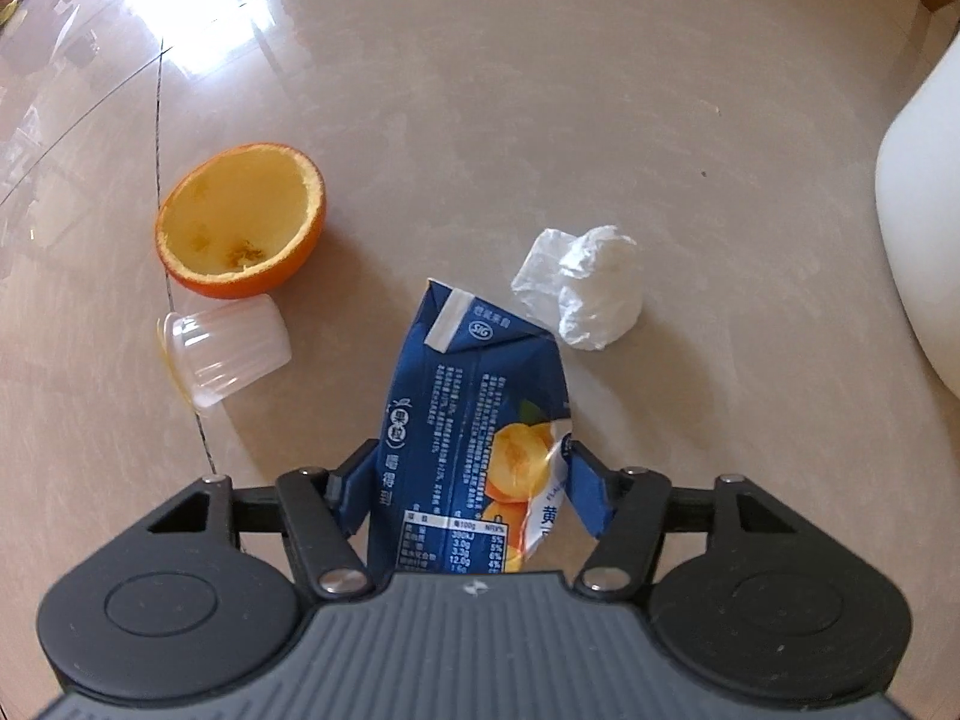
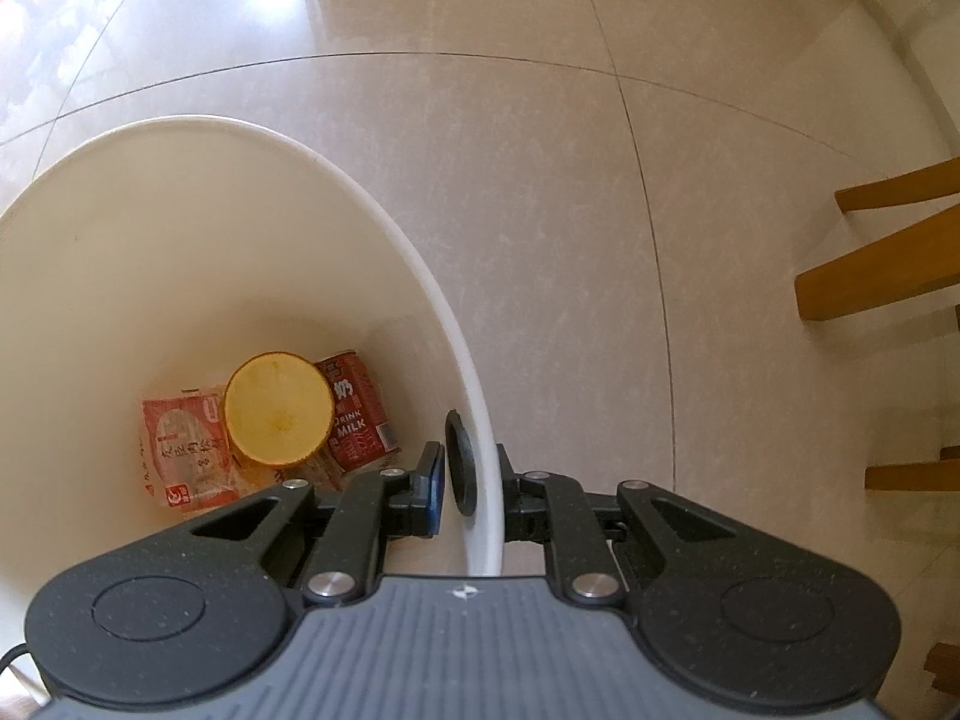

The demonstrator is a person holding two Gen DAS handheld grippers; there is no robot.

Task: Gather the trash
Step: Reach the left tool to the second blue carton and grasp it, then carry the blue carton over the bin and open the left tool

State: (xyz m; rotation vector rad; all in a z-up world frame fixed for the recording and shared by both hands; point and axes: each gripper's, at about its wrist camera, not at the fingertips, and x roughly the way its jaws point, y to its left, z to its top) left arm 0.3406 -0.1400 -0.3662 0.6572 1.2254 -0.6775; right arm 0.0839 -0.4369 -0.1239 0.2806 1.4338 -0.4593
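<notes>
The left gripper [image 1: 471, 480] points steeply down at the floor with the crushed blue juice carton [image 1: 474, 414] lodged between its fingers: the left finger [image 1: 351, 492] lies against the carton's left edge and the right finger [image 1: 591, 495] against a folded flap on its right. The pads look to be touching the box, though I cannot tell how firmly they bite. The carton's long axis runs straight ahead from the claw, away along the line of the fingers, so the jaws cross its narrow width — the relation this pick turns on, and it looks well set. Ahead and to the right of the carton's far end lies a crumpled white tissue [image 1: 585, 288]; ahead and to the left, a clear plastic cup [image 1: 225, 354] on its side, and just beyond it a hollowed orange half [image 1: 240, 222]. The white bin [image 1: 918, 240] shows far to the right of this claw. The right gripper [image 2: 474, 480] is clenched on the bin's rim [image 2: 483, 480], one finger inside the wall and one outside, holding it steady. Deeper in, ahead and to its left, rest another orange half [image 2: 279, 414], a red milk carton [image 2: 357, 414] and a red wrapper [image 2: 186, 450]. The left hand is the nearer one to all the remaining trash — likely lift and carry rightward next.
</notes>
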